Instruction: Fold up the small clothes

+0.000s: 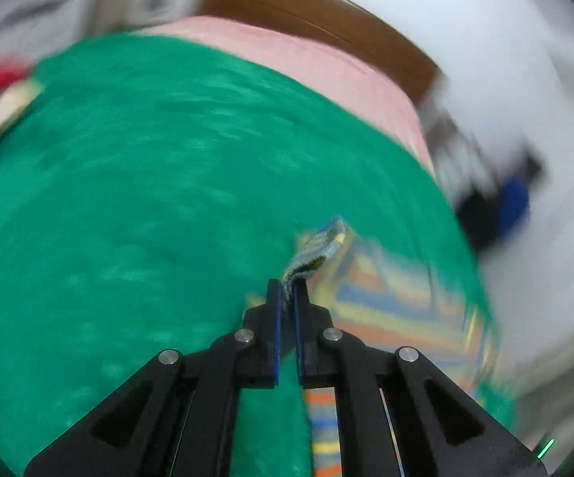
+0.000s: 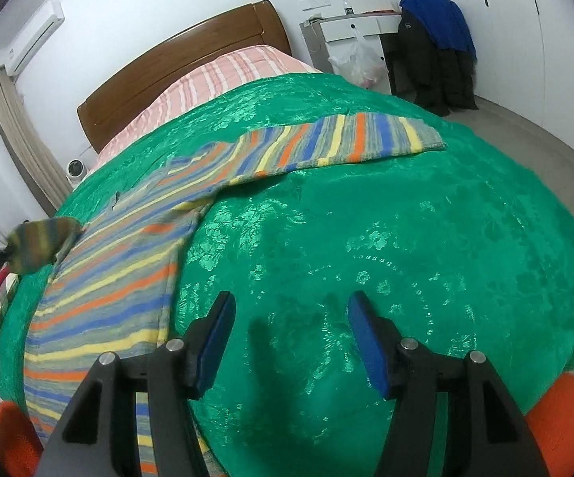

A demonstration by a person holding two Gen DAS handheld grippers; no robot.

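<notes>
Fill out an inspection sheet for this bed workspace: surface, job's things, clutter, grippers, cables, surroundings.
Surface: green patterned bedspread over a bed, pink striped bedding showing at the head end.
Job's things: one striped garment spread on the bedspread, a long part running toward the far side; an edge of it is lifted off the bed.
Clutter: orange items at the near bed edge; what they are is unclear.
Grippers: left gripper shut on the garment's edge; right gripper open, nothing between its fingers, over bare bedspread.
Cables: nothing seen.
Surroundings: wooden headboard, wall air conditioner, curtain, plastic bag, dark and blue clothes hung by a desk.
</notes>
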